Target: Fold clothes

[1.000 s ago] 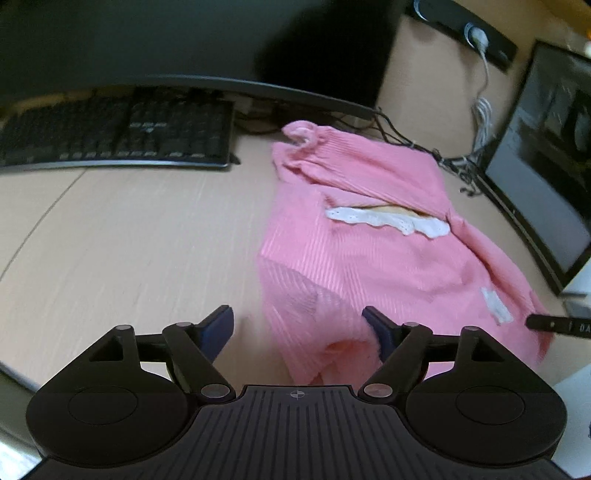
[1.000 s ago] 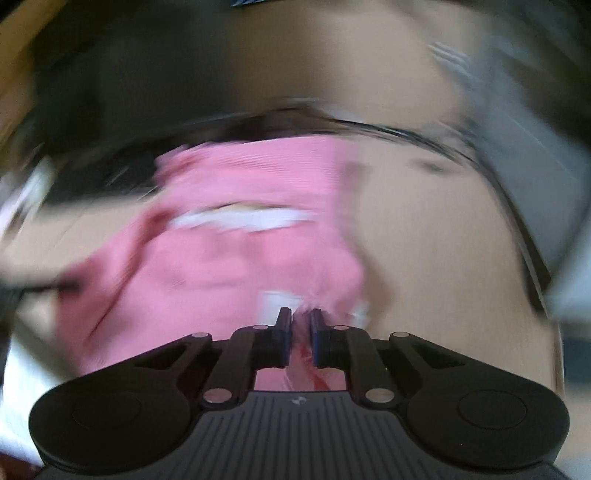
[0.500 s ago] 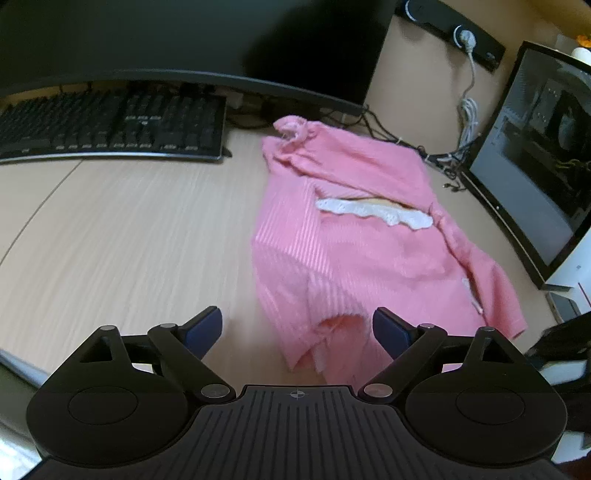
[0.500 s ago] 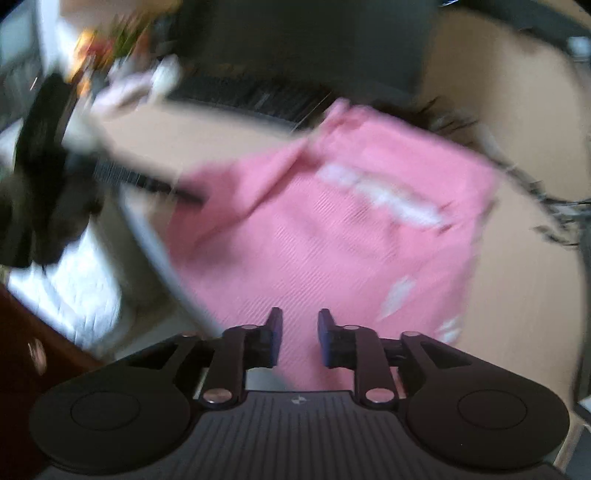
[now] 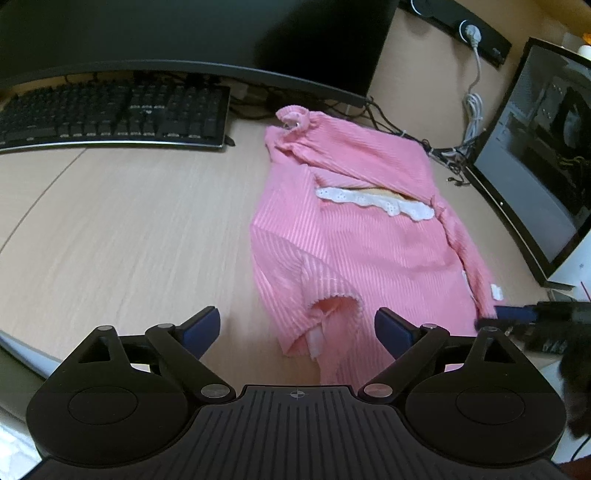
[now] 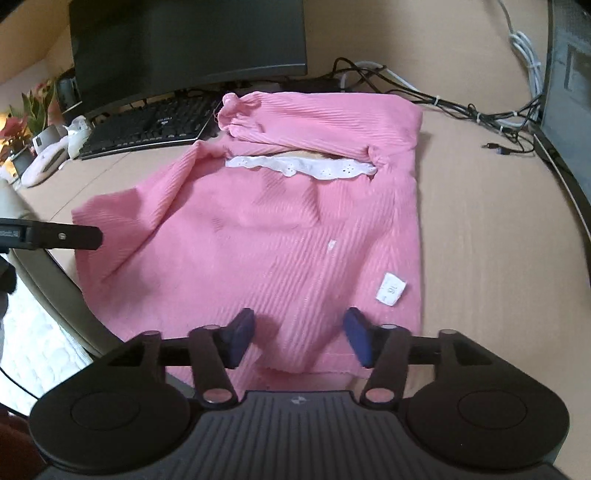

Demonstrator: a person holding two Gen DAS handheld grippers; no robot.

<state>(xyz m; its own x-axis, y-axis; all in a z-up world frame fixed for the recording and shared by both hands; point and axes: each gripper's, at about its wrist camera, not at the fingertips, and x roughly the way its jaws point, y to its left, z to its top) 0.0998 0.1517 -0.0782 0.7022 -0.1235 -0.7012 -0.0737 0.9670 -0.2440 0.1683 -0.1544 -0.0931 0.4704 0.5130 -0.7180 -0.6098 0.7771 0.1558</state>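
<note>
A pink ribbed garment (image 5: 354,236) (image 6: 280,229) with a white lace trim (image 5: 373,201) (image 6: 306,168) lies partly folded on the light wooden desk (image 5: 122,236). Its near corner gapes between the wide-apart fingers of my left gripper (image 5: 297,326), which stands open and touches nothing. My right gripper (image 6: 299,334) hovers over the garment's near hem; its jaws are opening, cloth lies under the gap and the pads do not press it. A small white size tag (image 6: 390,290) shows near the right hem. The right gripper's fingertip (image 5: 515,313) reaches the garment's right edge in the left wrist view.
A black keyboard (image 5: 110,114) and a dark monitor (image 5: 192,33) stand behind the garment. A second screen (image 5: 543,162) rises at the right, with cables (image 6: 443,107) along the back. The desk's curved front edge (image 6: 48,273) runs at the left.
My right gripper let go of the pink cloth and its jaws spread apart. The garment's right side now lies flat. My left gripper widened a little and stayed in place.
</note>
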